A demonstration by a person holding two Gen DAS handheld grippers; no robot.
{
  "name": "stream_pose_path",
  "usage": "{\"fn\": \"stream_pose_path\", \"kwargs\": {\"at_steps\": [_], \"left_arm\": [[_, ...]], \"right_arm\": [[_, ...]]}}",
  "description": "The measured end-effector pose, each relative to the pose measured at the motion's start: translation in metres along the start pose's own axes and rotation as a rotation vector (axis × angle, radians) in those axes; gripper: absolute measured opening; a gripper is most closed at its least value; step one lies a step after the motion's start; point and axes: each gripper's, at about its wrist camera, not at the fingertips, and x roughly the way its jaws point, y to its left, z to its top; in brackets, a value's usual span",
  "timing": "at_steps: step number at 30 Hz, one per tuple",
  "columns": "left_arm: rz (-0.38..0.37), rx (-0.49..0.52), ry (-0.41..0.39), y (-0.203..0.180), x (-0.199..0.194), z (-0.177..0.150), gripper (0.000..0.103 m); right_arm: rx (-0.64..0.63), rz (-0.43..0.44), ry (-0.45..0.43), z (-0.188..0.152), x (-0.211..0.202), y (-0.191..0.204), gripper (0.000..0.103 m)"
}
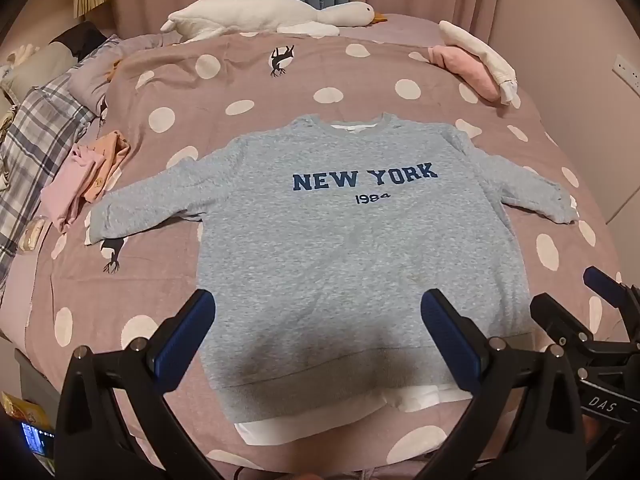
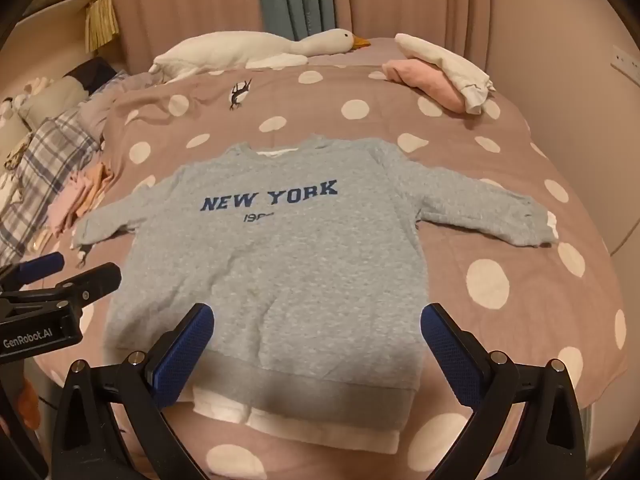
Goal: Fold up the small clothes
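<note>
On your far left a small heap of pink and peach clothes (image 1: 86, 174) lies by the plaid bedding; leave it alone for now. Next comes the left sleeve (image 1: 140, 208) of the grey sweatshirt (image 1: 340, 248), which is spread flat, print up, in the middle of the dotted bedspread (image 1: 400, 88). Your left gripper (image 1: 318, 320) hovers over the hem with its jaws released and nothing between them. The right gripper (image 2: 316, 332) does the same beside it, also wide and empty. Further right the right sleeve (image 2: 492, 212) stretches out, and beyond it sit folded pink and white pieces (image 2: 440, 76). To start well, I'd take each sleeve near its cuff (pinch only the top layers) and lay it squarely across the chest before lifting the hem, where the white underlayer (image 2: 320, 428) may slip out.
</note>
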Motion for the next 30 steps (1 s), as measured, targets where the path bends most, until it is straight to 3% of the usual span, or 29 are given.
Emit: {"fn": "stream_pose_path", "kwargs": {"at_steps": [30], "left_arm": [[-0.005, 0.017, 0.020, -0.0045, 0.0050, 0.0017, 0.103]], "right_arm": [[0.004, 0.002, -0.001, 0.0009, 0.0011, -0.0023, 0.102]]}}
